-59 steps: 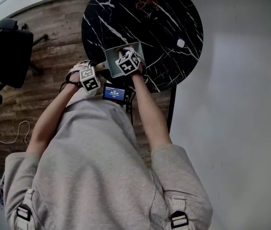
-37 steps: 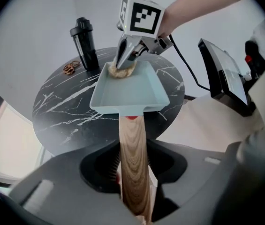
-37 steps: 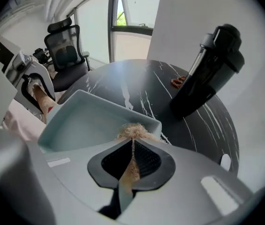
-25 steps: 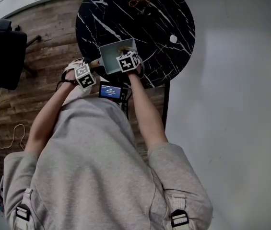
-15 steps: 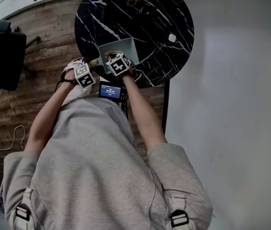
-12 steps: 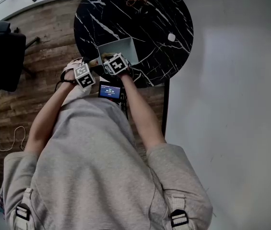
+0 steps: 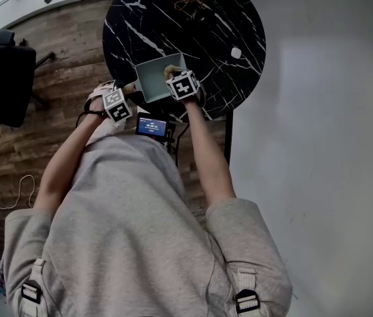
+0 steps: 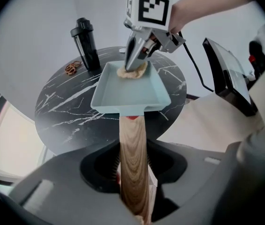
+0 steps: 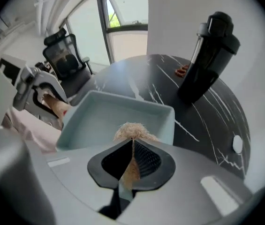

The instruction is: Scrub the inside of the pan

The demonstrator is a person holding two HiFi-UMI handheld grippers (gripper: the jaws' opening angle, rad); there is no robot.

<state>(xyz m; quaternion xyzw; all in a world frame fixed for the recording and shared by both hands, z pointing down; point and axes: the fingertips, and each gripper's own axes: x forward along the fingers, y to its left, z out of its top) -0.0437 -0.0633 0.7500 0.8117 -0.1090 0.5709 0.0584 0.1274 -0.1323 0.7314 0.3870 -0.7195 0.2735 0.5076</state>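
Observation:
A pale blue square pan [image 7: 152,79] sits near the front edge of the round black marble table [image 7: 226,18]. Its wooden handle [image 8: 132,149] runs between the jaws of my left gripper [image 8: 133,172], which is shut on it. My right gripper [image 7: 171,72] points steeply down into the pan, shut on a tan fibrous scrubber [image 9: 131,131]. The scrubber [image 8: 132,72] presses on the pan floor [image 8: 123,90] by the far wall, toward the right corner. In the right gripper view, the pan [image 9: 104,118] lies just beyond the jaws and the left gripper [image 9: 38,90] holds the handle at left.
A black shaker bottle [image 8: 87,43] stands on the table beyond the pan, with a small reddish tangle [image 8: 71,69] beside it. A small white object [image 7: 236,53] lies to the right. A screen device [image 7: 154,126] hangs at the person's chest. An office chair [image 7: 1,78] stands to the left.
My right gripper swung with the scrubber to the pan's left side and has come back to the right, by the far wall. The left gripper and the pan have stayed put.

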